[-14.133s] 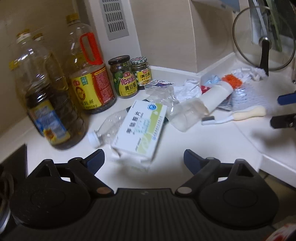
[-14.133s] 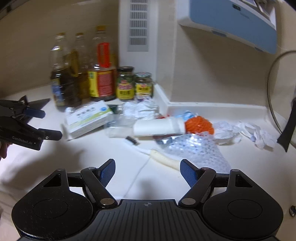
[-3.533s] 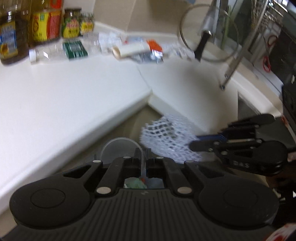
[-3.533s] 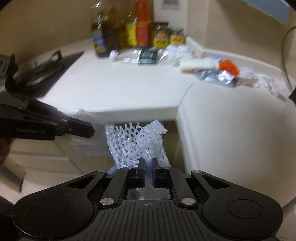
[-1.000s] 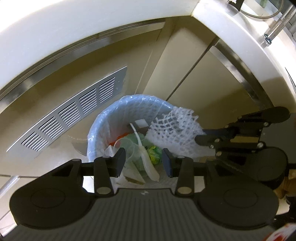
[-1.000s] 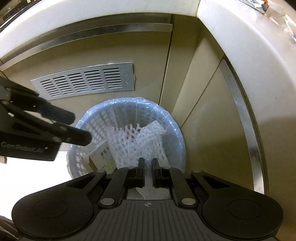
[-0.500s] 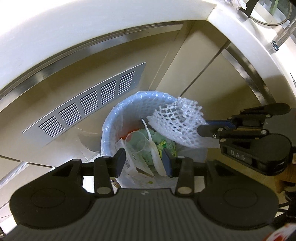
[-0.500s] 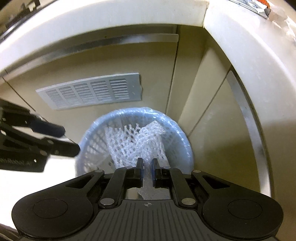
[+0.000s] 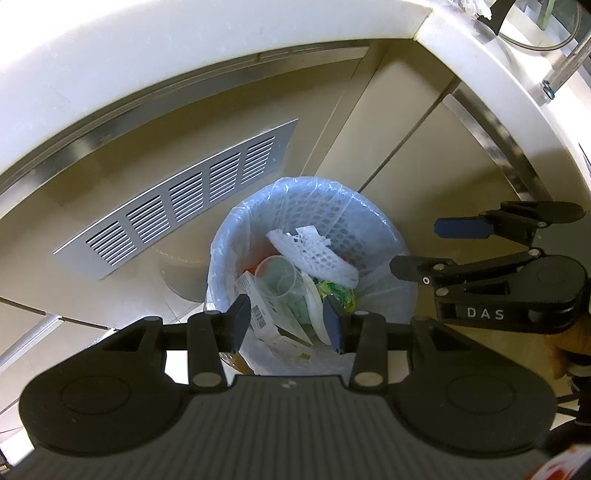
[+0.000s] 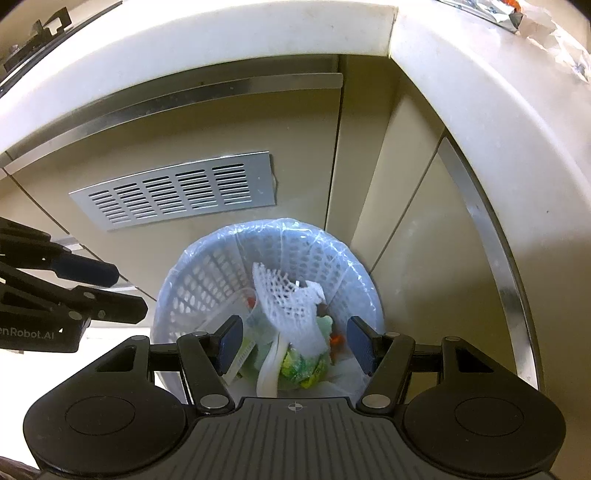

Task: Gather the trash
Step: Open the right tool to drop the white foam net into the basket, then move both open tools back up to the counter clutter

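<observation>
A white mesh basket lined with a clear bag [image 9: 364, 210] [image 10: 207, 273] stands on the floor below the counter. A white foam net [image 9: 317, 254] [image 10: 291, 306] lies loose on top of the trash inside, beside a clear plastic cup [image 9: 277, 277], a printed box [image 9: 258, 306] and green scraps [image 10: 303, 363]. My right gripper [image 10: 295, 341] [image 9: 417, 245] hangs above the basket, its jaws opening, with nothing pressed between the pads. My left gripper [image 9: 288, 323] [image 10: 129, 291] stands partly open over the basket's near side, with nothing in it.
A white counter edge [image 10: 480, 92] curves overhead with crumpled wrappers [image 10: 554, 33] on its top right. A metal vent grille [image 10: 177, 192] sits in the cabinet front behind the basket. A metal strip [image 10: 487, 229] runs down the cabinet at the right. A hand [image 9: 569, 343] shows at the right edge.
My right gripper has gone from shut on the foam net to open, and the net has dropped into the basket. My left gripper has stayed as it was.
</observation>
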A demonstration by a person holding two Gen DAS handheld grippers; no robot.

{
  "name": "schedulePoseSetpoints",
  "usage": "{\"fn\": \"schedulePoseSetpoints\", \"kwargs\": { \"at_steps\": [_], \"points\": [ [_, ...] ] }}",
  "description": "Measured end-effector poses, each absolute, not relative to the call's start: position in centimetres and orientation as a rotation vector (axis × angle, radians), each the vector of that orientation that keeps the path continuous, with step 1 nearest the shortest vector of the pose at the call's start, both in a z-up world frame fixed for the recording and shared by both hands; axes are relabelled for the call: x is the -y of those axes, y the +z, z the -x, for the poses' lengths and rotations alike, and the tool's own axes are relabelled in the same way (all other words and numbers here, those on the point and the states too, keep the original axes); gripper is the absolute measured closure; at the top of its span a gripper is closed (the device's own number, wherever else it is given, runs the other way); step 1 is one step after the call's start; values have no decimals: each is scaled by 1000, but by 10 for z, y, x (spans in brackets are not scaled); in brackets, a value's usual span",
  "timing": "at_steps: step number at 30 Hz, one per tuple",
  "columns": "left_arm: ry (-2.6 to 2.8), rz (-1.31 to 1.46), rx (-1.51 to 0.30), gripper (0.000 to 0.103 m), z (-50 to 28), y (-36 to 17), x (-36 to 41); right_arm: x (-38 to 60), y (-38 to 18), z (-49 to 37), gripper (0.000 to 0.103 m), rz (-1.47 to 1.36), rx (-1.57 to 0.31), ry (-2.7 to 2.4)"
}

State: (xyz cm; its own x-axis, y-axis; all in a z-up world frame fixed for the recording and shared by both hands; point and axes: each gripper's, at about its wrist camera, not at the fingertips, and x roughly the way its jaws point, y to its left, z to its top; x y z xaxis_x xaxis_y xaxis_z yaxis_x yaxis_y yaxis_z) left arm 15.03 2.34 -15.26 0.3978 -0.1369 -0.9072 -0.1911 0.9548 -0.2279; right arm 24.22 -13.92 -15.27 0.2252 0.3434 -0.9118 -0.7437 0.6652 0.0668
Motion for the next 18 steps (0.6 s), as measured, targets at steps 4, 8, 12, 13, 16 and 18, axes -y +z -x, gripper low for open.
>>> {"fn": "schedulePoseSetpoints", "kwargs": {
  "at_steps": [4, 8, 12, 13, 16, 18],
  "points": [
    [36, 314, -1159, 65, -150, -151, -24, 138, -151, -240, 41, 433, -1100, 786],
    [35, 314, -1152, 65, -148, -148, -25, 138, -148, -238, 41, 435, -1095, 790],
    [30, 311, -1139, 65, -146, -144, -26, 138, -141, -235, 41, 435, -1082, 797],
    [27, 307, -1133, 65, -146, -141, -26, 138, -137, -234, 41, 432, -1075, 800],
    [9, 299, -1098, 64, -144, -129, -26, 141, -118, -230, 41, 420, -1018, 826],
    [-4, 291, -1068, 63, -144, -117, -26, 144, -100, -227, 41, 416, -960, 835]
  ]
}}
